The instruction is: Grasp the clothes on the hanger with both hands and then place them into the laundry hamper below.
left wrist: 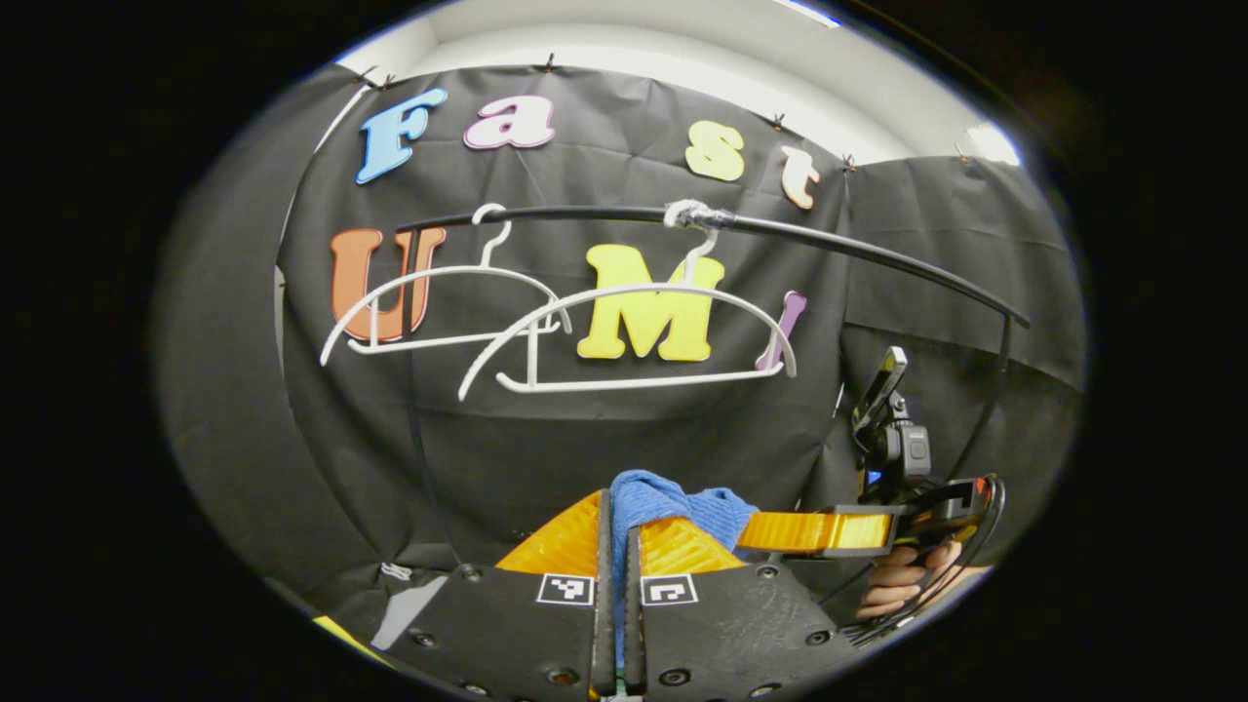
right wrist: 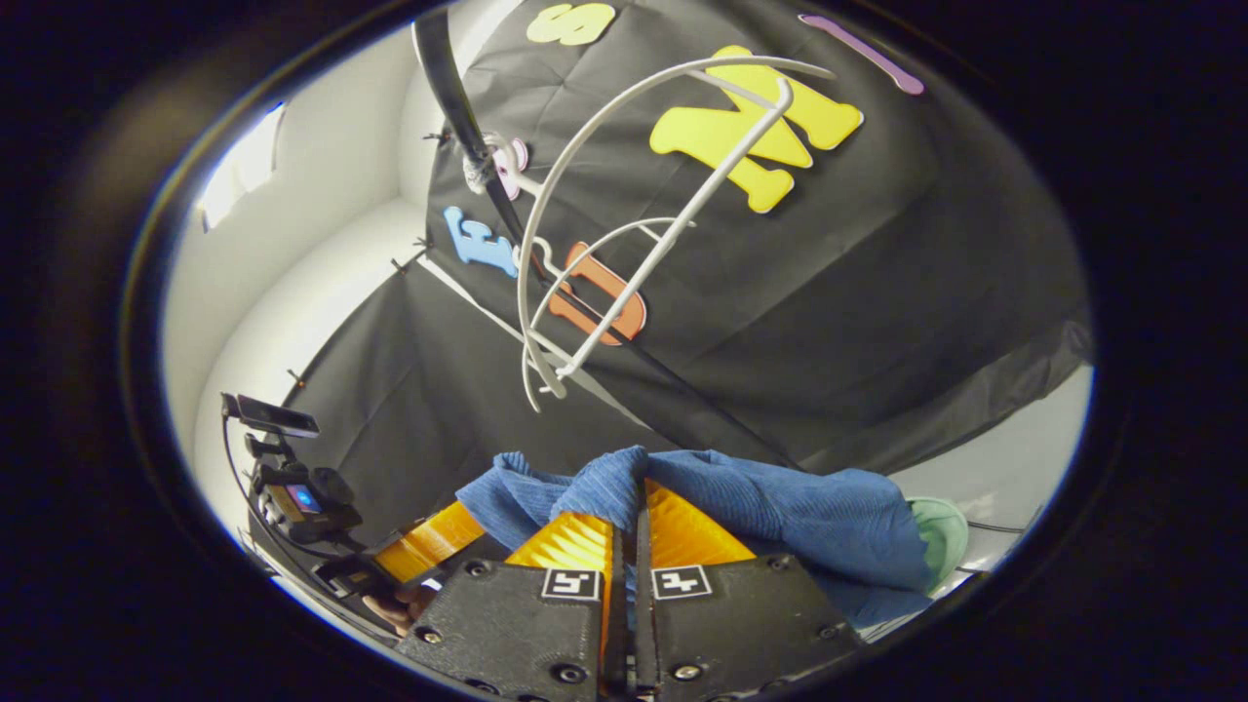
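Note:
A blue knitted garment [left wrist: 673, 507] is pinched between the fingers of my left gripper [left wrist: 617, 531], which is shut on it. In the right gripper view the same blue garment [right wrist: 780, 512] drapes to the right from my right gripper [right wrist: 629, 517], also shut on its cloth. Two bare white hangers [left wrist: 634, 336] hang from a black rail [left wrist: 780, 229] above and behind the garment. A pale green rim [right wrist: 941, 536], perhaps the hamper, peeks out past the cloth at the lower right. The right gripper [left wrist: 829, 531] and the hand holding it appear to the right in the left gripper view.
Black cloth walls close the booth behind the rail. White wall [right wrist: 292, 253] and floor show at the sides. In the right gripper view the left gripper's body [right wrist: 312, 507] with its mounted device sits low at the left. The hangers [right wrist: 624, 224] stand tilted there.

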`<state>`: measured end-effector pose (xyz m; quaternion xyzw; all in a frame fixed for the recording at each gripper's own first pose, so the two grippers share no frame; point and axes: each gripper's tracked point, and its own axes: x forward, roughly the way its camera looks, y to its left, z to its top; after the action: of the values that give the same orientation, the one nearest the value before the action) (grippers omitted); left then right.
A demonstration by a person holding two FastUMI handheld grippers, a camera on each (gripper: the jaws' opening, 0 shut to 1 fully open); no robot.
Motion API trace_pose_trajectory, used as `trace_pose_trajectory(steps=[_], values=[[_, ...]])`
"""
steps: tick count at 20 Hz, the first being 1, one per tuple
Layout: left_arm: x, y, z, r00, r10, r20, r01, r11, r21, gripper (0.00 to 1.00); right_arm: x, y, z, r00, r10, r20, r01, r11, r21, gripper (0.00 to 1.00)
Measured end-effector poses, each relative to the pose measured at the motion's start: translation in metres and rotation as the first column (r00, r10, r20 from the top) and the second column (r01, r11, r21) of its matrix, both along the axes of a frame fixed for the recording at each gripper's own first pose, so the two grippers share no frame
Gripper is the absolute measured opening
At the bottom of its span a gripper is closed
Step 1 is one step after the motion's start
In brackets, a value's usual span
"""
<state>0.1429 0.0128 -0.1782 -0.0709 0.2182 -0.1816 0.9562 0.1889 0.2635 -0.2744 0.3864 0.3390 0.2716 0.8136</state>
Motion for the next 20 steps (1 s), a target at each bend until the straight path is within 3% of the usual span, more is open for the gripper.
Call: trace_pose_trajectory(steps=[2,6,10,14,16,17,18,19,20], values=[[0.004,0.006,-0.012,1.0,0.016,-0.015,-0.016,1.0,0.022,0.04,0.003,-0.006,-0.017,0.999,-0.019,-0.028,0.019,1.0,-0.002,0.06],[0.001,0.011,-0.085,0.99,0.063,-0.129,-0.053,0.996,0.076,0.04,0.004,-0.014,-0.092,0.986,-0.035,-0.16,0.024,0.997,-0.072,0.06],[-0.016,0.021,-0.174,0.951,0.125,-0.284,-0.09,0.987,0.134,0.04,-0.004,-0.015,-0.183,0.951,-0.049,-0.305,-0.011,0.982,-0.191,0.06],[-0.03,0.018,-0.244,0.907,0.138,-0.398,-0.077,0.983,0.165,0.04,-0.016,-0.02,-0.249,0.904,-0.086,-0.419,-0.049,0.953,-0.3,0.07],[-0.037,0.027,-0.275,0.875,0.179,-0.45,-0.084,0.971,0.223,0.04,-0.028,-0.024,-0.275,0.872,-0.081,-0.482,-0.127,0.914,-0.385,0.05],[-0.046,0.031,-0.288,0.848,0.192,-0.495,-0.078,0.967,0.241,0.04,-0.037,-0.03,-0.283,0.858,-0.065,-0.509,-0.189,0.883,-0.43,0.1],[-0.055,0.034,-0.297,0.824,0.205,-0.529,-0.077,0.964,0.254,0.11,-0.045,-0.04,-0.289,0.85,-0.046,-0.525,-0.251,0.84,-0.48,0.24],[-0.062,0.039,-0.301,0.809,0.217,-0.546,-0.078,0.961,0.267,0.29,-0.052,-0.042,-0.289,0.847,-0.027,-0.531,-0.302,0.798,-0.521,0.27],[-0.065,0.044,-0.296,0.804,0.227,-0.55,-0.082,0.958,0.275,0.41,-0.058,-0.046,-0.286,0.851,-0.011,-0.525,-0.329,0.768,-0.549,0.41]])
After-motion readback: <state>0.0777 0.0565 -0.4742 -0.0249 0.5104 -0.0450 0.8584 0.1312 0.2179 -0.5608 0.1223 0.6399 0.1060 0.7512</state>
